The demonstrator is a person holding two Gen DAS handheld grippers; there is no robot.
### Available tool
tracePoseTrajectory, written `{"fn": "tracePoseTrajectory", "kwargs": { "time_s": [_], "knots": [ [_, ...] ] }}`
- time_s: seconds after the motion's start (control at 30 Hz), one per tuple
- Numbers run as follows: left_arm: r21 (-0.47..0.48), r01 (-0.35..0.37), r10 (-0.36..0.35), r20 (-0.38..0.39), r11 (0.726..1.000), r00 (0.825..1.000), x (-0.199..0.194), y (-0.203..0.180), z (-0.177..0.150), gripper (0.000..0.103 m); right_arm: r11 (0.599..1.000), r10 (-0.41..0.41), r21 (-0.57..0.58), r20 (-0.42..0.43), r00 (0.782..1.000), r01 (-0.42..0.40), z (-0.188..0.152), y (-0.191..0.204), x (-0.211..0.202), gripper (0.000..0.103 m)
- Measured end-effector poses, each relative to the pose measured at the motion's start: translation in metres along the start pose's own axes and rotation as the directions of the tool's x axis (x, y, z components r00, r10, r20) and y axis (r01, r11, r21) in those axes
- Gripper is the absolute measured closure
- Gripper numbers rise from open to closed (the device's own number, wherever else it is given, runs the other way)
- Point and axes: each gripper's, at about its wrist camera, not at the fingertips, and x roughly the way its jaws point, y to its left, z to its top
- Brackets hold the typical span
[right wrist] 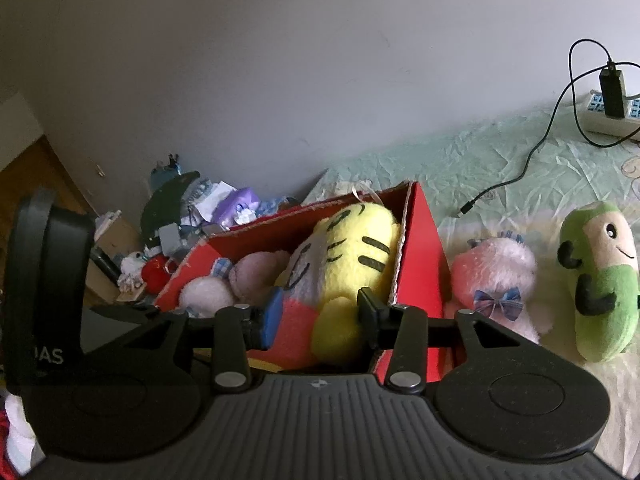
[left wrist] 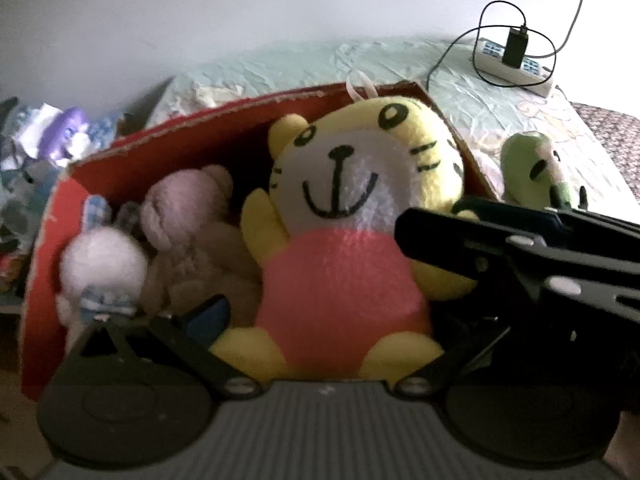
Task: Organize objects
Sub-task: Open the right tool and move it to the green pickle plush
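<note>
A red cardboard box [left wrist: 44, 248] [right wrist: 424, 240] stands on the bed and holds a white bunny [left wrist: 102, 266], a brown bear [left wrist: 188, 216] and a yellow tiger plush in a pink shirt [left wrist: 340, 240] [right wrist: 352, 256]. My right gripper [right wrist: 320, 316] is shut on the tiger's arm and side inside the box; it shows in the left wrist view as a black arm [left wrist: 520, 252]. My left gripper [left wrist: 320, 344] is open around the tiger's lower body. A pink plush [right wrist: 500, 276] and a green plush [right wrist: 600, 280] [left wrist: 536, 168] lie to the right of the box.
A white power strip [left wrist: 516, 60] [right wrist: 608, 112] with a black charger and cables lies at the far right of the green bedsheet. A heap of clutter [right wrist: 192, 216] sits left of the bed by the wall. A wooden floor shows at far left.
</note>
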Motion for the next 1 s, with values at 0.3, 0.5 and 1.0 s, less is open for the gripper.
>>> {"fn": "tracePoseTrajectory", "kwargs": {
  "time_s": [0.3, 0.5, 1.0],
  "knots": [
    [-0.01, -0.054, 0.054, 0.027, 0.999, 0.998, -0.026, -0.016, 0.002, 0.003, 0.998, 0.025, 0.051, 0.053, 0.998, -0.027, 0.004, -0.015, -0.038, 0.058],
    [0.045, -0.085, 0.08, 0.098, 0.995, 0.992, -0.051, -0.034, 0.007, 0.004, 0.991, 0.011, 0.132, 0.076, 0.997, -0.021, 0.004, -0.034, -0.057, 0.058],
    [0.224, 0.105, -0.138, 0.139, 0.969, 0.981, -0.066, -0.113, 0.021, 0.011, 0.926, -0.165, 0.356, 0.087, 0.983, 0.124, -0.006, -0.116, -0.103, 0.058]
  ]
}}
